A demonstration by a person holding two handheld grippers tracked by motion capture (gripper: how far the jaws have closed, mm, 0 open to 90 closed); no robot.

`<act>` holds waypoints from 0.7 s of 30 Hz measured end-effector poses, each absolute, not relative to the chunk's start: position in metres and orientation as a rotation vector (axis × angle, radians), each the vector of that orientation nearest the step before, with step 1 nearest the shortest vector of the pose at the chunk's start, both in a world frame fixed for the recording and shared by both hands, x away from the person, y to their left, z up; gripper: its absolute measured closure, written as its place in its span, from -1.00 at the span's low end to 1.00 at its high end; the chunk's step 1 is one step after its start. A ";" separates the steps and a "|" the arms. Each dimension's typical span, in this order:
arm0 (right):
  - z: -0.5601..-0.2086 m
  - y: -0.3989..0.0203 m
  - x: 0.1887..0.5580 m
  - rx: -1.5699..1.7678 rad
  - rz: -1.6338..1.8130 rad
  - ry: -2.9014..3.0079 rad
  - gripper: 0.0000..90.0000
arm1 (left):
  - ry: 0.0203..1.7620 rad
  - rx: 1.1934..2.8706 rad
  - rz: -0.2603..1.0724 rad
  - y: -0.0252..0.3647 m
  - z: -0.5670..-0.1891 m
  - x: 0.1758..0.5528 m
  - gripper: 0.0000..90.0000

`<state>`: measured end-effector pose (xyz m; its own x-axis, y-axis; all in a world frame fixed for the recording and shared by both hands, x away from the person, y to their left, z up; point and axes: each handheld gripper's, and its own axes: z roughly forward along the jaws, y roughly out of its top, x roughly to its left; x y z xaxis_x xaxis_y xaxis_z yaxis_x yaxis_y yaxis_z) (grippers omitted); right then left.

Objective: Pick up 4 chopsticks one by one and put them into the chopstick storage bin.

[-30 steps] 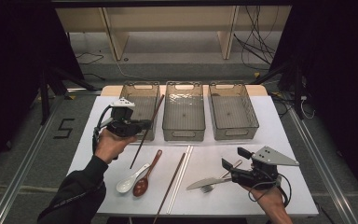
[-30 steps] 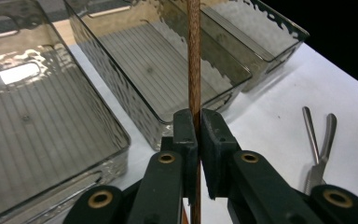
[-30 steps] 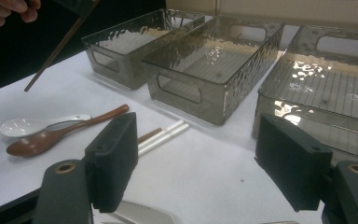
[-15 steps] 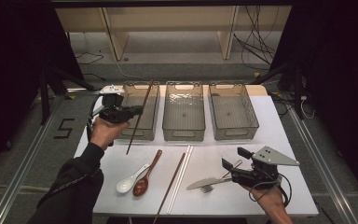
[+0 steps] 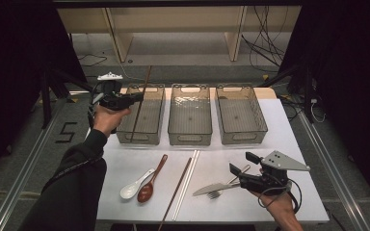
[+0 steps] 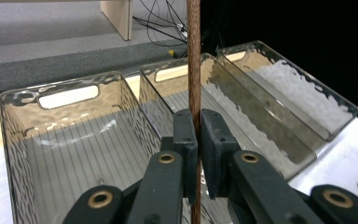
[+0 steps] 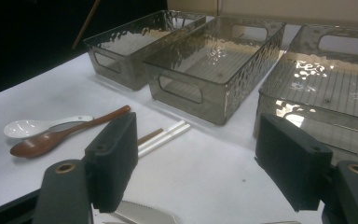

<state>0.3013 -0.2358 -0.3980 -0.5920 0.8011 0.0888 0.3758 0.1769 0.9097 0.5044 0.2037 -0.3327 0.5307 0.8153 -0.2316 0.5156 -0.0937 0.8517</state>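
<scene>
A: Brown chopstick [image 6: 194, 70]? Clamped upright in left tongs [image 6: 199, 135], above left bin [image 5: 142, 115].
B: Right tongs [image 5: 238, 163]? Wide open, empty, low over surface [image 5: 289, 144], just beside knife [image 5: 212, 188] and fork [image 5: 224, 190].
A: Spoons [image 5: 144, 185] near front edge.

Left claw [image 5: 134, 99] clamped; right claw [image 5: 241, 162] gaping.

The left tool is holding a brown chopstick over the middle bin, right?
Not quite. The left tool does hold the brown chopstick, but over the left bin, not the middle bin. The high view shows the stick standing over the leftmost of the three bins.
</scene>
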 end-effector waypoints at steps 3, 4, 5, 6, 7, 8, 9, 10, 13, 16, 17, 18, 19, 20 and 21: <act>-0.398 -0.236 0.301 1.109 1.397 2.048 -0.32 | 1.122 1.745 0.391 0.207 -0.332 0.513 0.88; -0.398 -0.236 0.301 1.108 1.398 2.048 -0.32 | 1.123 1.737 0.398 0.209 -0.332 0.516 0.88; -0.398 -0.236 0.301 1.107 1.398 2.049 -0.32 | 1.130 1.726 0.399 0.210 -0.333 0.519 0.88; -0.398 -0.235 0.301 1.109 1.396 2.050 -0.32 | 1.129 1.736 0.408 0.211 -0.333 0.523 0.88; -0.398 -0.235 0.301 1.108 1.400 2.049 -0.32 | 1.133 1.741 0.416 0.212 -0.333 0.525 0.88; -0.398 -0.235 0.301 1.106 1.401 2.048 -0.32 | 1.137 1.740 0.424 0.213 -0.334 0.528 0.88; -0.398 -0.235 0.301 1.106 1.399 2.050 -0.32 | 1.141 1.741 0.427 0.215 -0.334 0.530 0.88; -0.398 -0.236 0.301 1.107 1.397 2.051 -0.32 | 1.148 1.742 0.439 0.216 -0.335 0.533 0.88; -0.398 -0.236 0.302 1.108 1.399 2.051 -0.32 | 1.164 1.716 0.455 0.220 -0.335 0.538 0.88; -0.399 -0.235 0.302 1.109 1.401 2.053 -0.32 | 1.179 1.718 0.475 0.221 -0.339 0.544 0.88; -0.399 -0.235 0.302 1.107 1.402 2.052 -0.32 | 1.182 1.719 0.479 0.222 -0.340 0.546 0.88; -0.398 -0.235 0.302 1.105 1.403 2.052 -0.32 | 1.188 1.715 0.483 0.223 -0.341 0.547 0.88; -0.398 -0.235 0.301 1.104 1.401 2.053 -0.32 | 1.194 1.712 0.484 0.224 -0.342 0.548 0.87; -0.398 -0.236 0.301 1.107 1.402 2.053 -0.32 | 1.196 1.710 0.487 0.224 -0.342 0.549 0.88; -0.398 -0.236 0.302 1.108 1.403 2.052 -0.32 | 1.200 1.699 0.488 0.225 -0.343 0.550 0.88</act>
